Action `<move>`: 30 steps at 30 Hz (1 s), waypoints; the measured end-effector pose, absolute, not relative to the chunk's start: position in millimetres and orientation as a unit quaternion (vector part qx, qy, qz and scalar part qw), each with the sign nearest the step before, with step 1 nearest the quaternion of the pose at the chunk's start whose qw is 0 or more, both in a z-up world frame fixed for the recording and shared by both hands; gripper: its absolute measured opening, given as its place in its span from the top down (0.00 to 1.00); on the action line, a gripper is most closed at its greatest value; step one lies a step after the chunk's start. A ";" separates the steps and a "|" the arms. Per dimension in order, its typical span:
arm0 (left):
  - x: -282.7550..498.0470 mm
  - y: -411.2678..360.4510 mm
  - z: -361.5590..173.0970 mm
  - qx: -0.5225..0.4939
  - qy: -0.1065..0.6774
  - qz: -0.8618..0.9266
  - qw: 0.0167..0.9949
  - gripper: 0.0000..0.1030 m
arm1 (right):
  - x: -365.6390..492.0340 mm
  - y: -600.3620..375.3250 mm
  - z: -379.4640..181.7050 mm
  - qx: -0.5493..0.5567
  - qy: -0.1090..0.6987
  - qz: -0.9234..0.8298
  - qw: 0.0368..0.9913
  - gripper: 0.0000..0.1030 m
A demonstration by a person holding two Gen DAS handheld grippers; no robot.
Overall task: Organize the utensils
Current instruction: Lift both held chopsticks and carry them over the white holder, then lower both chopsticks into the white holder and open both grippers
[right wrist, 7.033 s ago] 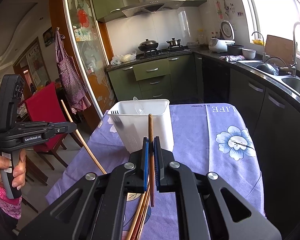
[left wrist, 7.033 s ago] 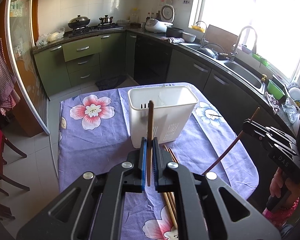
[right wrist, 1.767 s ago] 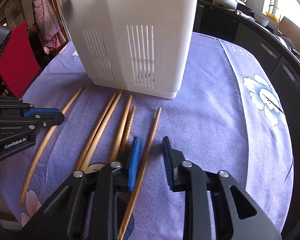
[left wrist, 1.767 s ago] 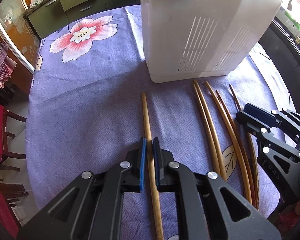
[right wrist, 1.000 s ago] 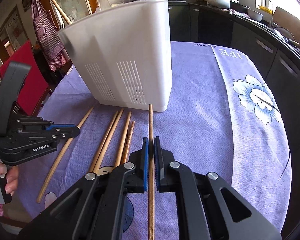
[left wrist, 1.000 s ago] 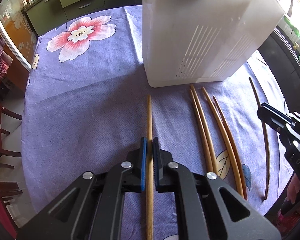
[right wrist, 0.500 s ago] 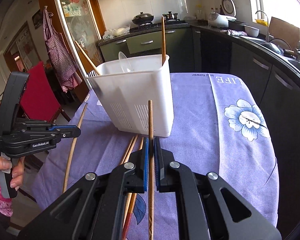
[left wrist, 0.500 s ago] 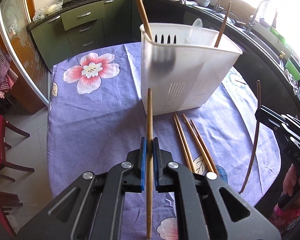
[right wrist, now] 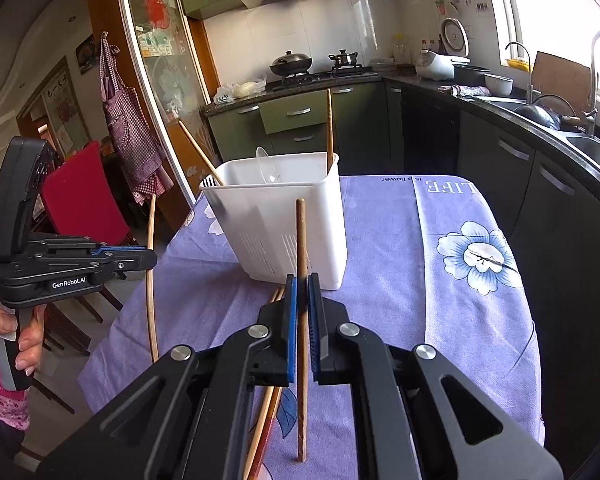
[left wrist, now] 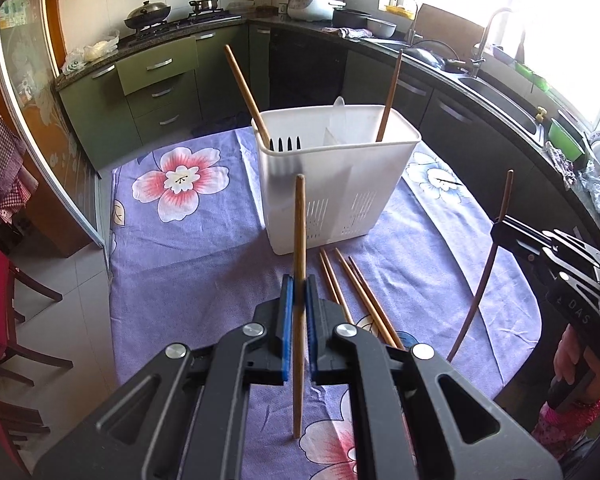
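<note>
Both chopsticks are now off the cloth: a second ago they lay flat beside the holder, and now each stands nearly upright in the air. The left gripper (left wrist: 296, 300) is clamped tight on a light wooden chopstick (left wrist: 299, 240), its tip level with the front wall of the white utensil holder (left wrist: 340, 184). The right gripper (right wrist: 302, 304) pinches a darker chopstick (right wrist: 301, 248) just as firmly, short of the holder. Two chopsticks already lean in the holder's corners, and several loose chopsticks (left wrist: 352, 288) remain on the purple flowered bench (left wrist: 188, 272) in front of it. I judge the pickup done; carrying this pair over the rim and dropping them in comes next.
</note>
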State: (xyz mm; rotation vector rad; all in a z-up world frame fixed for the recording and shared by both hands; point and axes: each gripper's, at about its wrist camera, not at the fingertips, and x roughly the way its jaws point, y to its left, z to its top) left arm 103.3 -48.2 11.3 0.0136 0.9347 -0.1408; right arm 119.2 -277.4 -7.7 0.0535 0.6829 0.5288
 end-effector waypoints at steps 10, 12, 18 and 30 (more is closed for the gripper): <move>88.3 -53.8 29.4 0.012 0.432 -0.073 0.899 0.94 | 105.9 -282.1 2.8 0.024 0.317 0.262 0.911 0.94; 86.0 -54.0 31.2 0.012 0.429 -0.073 0.900 0.94 | 104.7 -282.7 4.0 0.024 0.315 0.262 0.912 0.94; 79.1 -52.3 35.9 0.010 0.423 -0.076 0.903 0.94 | 102.9 -282.9 6.6 0.022 0.312 0.264 0.913 0.94; 80.4 -54.3 70.6 -0.003 0.402 -0.102 0.910 0.94 | 107.3 -280.4 33.5 0.017 0.290 0.275 0.917 0.94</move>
